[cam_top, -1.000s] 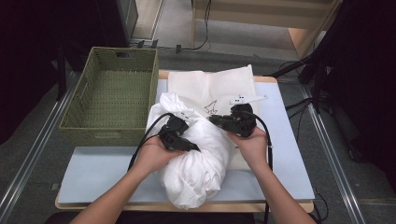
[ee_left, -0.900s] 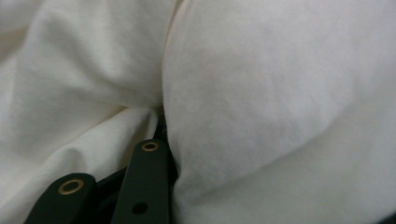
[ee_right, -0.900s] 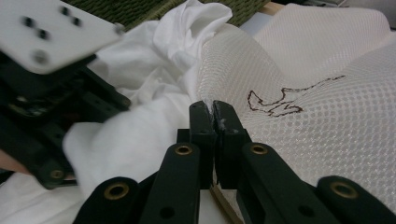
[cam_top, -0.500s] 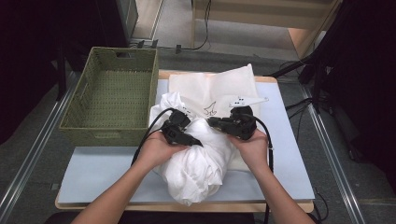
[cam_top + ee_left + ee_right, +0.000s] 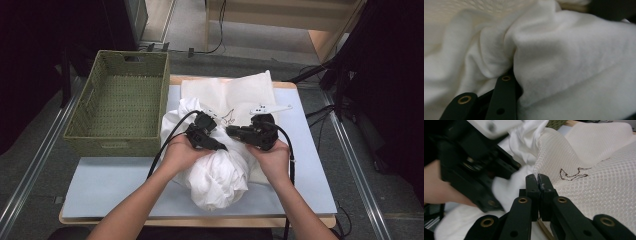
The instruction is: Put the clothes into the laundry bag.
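Your right gripper (image 5: 539,178) is clamped tight on the edge of the mesh bag (image 5: 599,180); in the right gripper view the two jaws meet with the netted fabric pinched between them, just beside the dark line drawing printed on the bag. From the high view you hold that gripper (image 5: 231,132) over the middle of the mat (image 5: 115,180), jaws pointing toward your left hand (image 5: 181,153).

Your left gripper (image 5: 222,148) lies on top of the white cloth (image 5: 217,172), pointing toward the right gripper, and the two sets of tips are near each other. In the left gripper view the cloth (image 5: 564,62) bulges over and around the jaws, so the tips are buried in its folds. You cannot tell from this whether they press on the cloth or merely sit in it.

The cloth is a bunched heap on the mat, in front of you and between your two hands. Its far part runs into the mouth of the bag (image 5: 225,92), which lies flat beyond it toward the far edge of the table (image 5: 295,220). The bag's edge is lifted where you pinch it.

A green woven basket (image 5: 90,107) stands to the left of the cloth, just beside it.
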The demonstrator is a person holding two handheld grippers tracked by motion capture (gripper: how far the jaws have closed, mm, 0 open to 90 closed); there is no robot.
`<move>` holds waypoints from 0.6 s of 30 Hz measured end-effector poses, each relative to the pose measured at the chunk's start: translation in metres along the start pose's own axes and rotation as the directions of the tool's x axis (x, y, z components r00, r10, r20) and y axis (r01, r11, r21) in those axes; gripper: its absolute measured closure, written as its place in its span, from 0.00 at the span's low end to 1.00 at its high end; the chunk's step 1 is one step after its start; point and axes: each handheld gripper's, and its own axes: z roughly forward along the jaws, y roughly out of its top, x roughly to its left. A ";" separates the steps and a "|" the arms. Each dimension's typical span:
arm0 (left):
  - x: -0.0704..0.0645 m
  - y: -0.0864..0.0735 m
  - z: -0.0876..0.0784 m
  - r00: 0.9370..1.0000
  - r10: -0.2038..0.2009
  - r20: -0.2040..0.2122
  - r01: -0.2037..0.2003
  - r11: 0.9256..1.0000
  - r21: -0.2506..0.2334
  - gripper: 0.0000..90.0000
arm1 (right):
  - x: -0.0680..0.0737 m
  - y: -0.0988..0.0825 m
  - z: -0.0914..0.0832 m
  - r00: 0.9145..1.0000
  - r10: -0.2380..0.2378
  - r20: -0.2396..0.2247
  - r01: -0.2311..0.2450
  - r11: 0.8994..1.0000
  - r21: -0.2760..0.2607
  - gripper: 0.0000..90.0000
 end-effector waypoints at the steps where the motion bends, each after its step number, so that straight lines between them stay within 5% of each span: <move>1: 0.003 -0.001 0.004 1.000 -0.004 0.008 0.004 1.000 -0.006 0.72 | 0.001 0.001 -0.001 1.000 0.002 -0.016 -0.002 1.000 -0.007 1.00; 6: 0.019 -0.003 0.009 0.994 -0.086 0.070 0.088 0.996 -0.027 0.63 | 0.010 0.004 -0.005 0.999 -0.014 -0.036 0.013 1.000 -0.020 1.00; 7: 0.019 -0.004 0.006 0.993 -0.080 0.082 0.083 0.996 -0.029 0.60 | 0.008 0.001 -0.003 0.999 -0.037 -0.019 0.037 0.999 -0.012 1.00; 13: 0.013 -0.004 -0.008 0.994 -0.050 0.095 0.052 0.998 -0.027 0.43 | -0.005 -0.006 0.004 1.000 -0.015 -0.008 0.015 1.000 0.007 0.99; 18: 0.009 -0.003 -0.024 0.989 -0.066 0.130 0.068 0.998 -0.011 0.34 | -0.009 -0.009 0.006 1.000 -0.020 0.002 0.020 1.000 0.018 0.99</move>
